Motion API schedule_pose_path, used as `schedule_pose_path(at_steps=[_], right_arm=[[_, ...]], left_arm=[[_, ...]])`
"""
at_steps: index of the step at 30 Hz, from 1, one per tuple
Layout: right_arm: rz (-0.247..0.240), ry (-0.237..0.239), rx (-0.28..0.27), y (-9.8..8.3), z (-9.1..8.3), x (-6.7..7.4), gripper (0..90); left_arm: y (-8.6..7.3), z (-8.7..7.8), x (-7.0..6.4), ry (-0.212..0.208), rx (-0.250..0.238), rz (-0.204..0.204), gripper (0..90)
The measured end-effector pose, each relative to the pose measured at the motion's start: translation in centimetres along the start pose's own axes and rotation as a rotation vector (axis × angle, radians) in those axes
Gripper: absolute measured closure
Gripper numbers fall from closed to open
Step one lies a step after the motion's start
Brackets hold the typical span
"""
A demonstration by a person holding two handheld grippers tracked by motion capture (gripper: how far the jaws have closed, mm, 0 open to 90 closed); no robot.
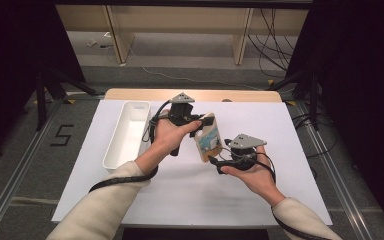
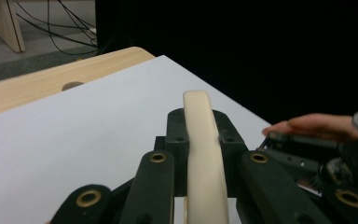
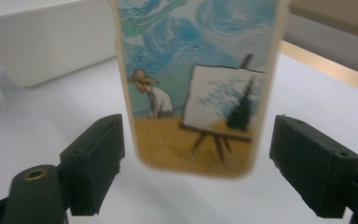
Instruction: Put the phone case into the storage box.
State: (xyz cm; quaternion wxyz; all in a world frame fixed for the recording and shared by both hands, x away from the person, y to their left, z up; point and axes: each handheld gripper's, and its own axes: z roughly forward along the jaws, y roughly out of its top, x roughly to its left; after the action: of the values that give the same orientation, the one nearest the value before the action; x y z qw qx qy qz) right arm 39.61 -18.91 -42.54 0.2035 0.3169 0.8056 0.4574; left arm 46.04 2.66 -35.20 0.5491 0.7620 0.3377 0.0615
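A phone case (image 1: 209,142) with a painted picture of a man in a straw hat at an easel hangs above the white table sheet (image 1: 205,200). My left gripper (image 1: 200,122) is shut on its upper end; in the left gripper view the cream edge of the case (image 2: 200,154) sits pinched between the black jaws of this gripper (image 2: 201,126). My right gripper (image 1: 216,166) is at the case's lower end. In the right gripper view the case (image 3: 196,70) hangs between the spread jaws of this gripper (image 3: 203,161), with a gap on each side, so it is open.
A long white tray (image 1: 125,132) lies on the left part of the sheet, and shows as a white tray wall (image 3: 46,46) behind the case. A wooden table edge (image 1: 190,94) runs along the far side. Cables trail from both grippers over the forearms.
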Motion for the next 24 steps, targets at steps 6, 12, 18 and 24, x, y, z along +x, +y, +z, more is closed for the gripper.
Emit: schedule_pose_path(at_steps=[6,12,18,24], right_arm=[[0.024,0.039,-0.015,0.0,-0.3,-1.3,15.7],[0.014,0.08,-0.007,-0.1,-0.3,-1.6,15.7],[0.003,0.107,0.005,-0.3,-0.1,-1.5,15.7],[-0.017,0.167,0.023,-0.5,0.1,-1.5,16.1]], left_arm=[[-0.2,-0.3,0.1,-0.035,0.012,0.024,79.5],[-0.5,-0.4,-0.1,-0.087,0.038,0.067,79.5],[-0.6,-0.5,-0.3,-0.146,0.057,0.114,79.4],[-0.9,-0.3,-0.8,-0.203,0.068,0.151,79.4]])
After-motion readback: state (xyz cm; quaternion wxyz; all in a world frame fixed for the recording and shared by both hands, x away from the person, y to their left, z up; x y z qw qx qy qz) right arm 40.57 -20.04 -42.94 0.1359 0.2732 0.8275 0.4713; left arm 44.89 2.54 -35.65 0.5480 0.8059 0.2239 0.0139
